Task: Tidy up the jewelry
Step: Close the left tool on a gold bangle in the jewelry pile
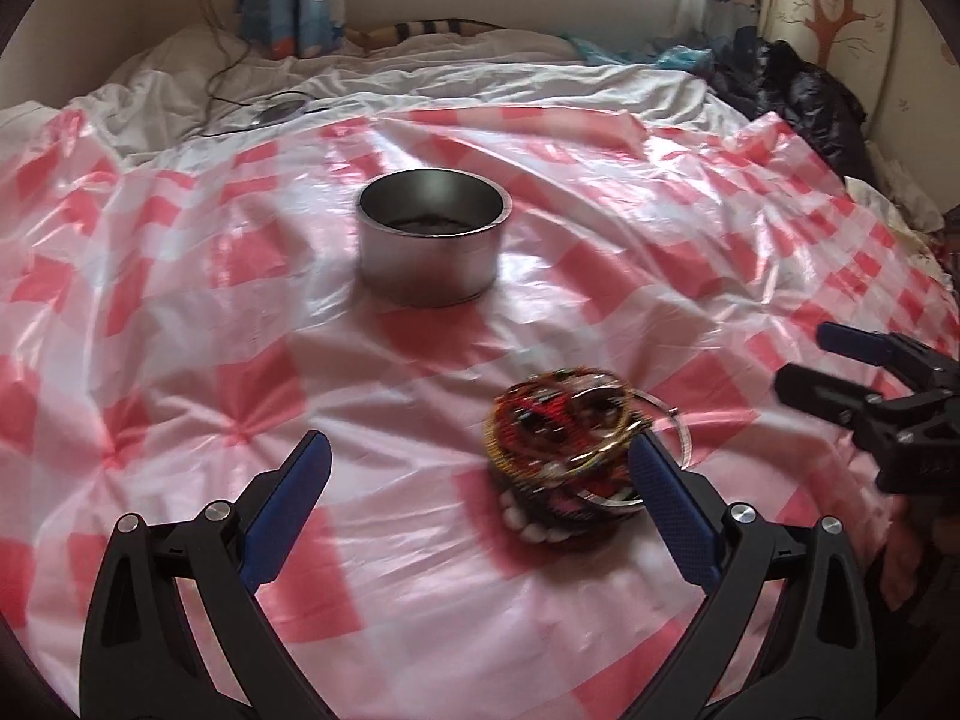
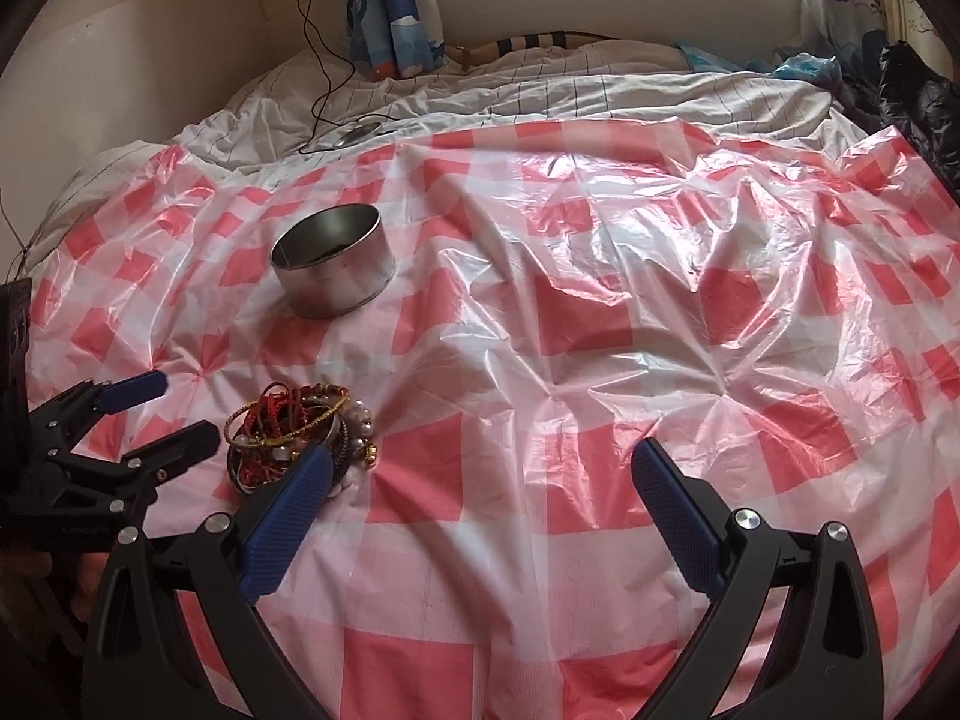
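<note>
On my left, the left gripper point(image 1: 480, 468) stood spread wide with nothing held, the jewelry pile point(image 1: 570, 462) against its right finger on the checked plastic sheet point(image 1: 180, 300), nearer than the metal tin point(image 1: 433, 235). On my right, the right gripper point(image 2: 483, 468) gaped empty too.

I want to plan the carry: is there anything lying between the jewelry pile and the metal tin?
Nothing visible. Between the jewelry pile and the metal tin lies only bare checkered plastic sheet. Both the left tongs and right tongs are open beside the pile.
</note>
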Tool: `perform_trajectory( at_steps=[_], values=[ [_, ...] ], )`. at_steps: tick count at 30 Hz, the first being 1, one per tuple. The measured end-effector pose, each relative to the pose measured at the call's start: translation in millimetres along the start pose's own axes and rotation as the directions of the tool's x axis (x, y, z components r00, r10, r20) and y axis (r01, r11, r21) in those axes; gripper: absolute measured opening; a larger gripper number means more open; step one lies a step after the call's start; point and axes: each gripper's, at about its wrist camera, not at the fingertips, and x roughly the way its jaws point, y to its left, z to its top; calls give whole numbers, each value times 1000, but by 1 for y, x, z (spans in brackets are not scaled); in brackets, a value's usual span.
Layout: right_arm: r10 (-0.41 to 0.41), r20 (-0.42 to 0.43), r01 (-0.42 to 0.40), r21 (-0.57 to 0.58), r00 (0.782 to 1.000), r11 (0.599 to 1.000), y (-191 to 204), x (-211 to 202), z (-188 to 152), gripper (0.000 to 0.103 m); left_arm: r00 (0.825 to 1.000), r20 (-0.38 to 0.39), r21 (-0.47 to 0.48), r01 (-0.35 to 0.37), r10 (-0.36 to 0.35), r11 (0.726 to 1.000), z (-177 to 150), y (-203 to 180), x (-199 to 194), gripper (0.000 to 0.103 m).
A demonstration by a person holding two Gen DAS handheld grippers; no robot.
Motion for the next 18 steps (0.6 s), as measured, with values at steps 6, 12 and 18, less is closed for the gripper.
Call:
perform_trajectory(
  at_steps=[6,12,18],
  values=[
    [10,12,-10,-15,1000,1000,4,-4,-3,96,997,-47,29,55,-54,998,-4,-19,17,95],
    [2,15,-2,-53,1000,999,12,-4,-4,96,993,-91,-36,67,-70,997,-6,-7,31,59],
    [11,14,-10,-50,1000,999,13,-4,-4,96,999,-34,-141,11,-16,990,-2,22,21,42]
  ],
)
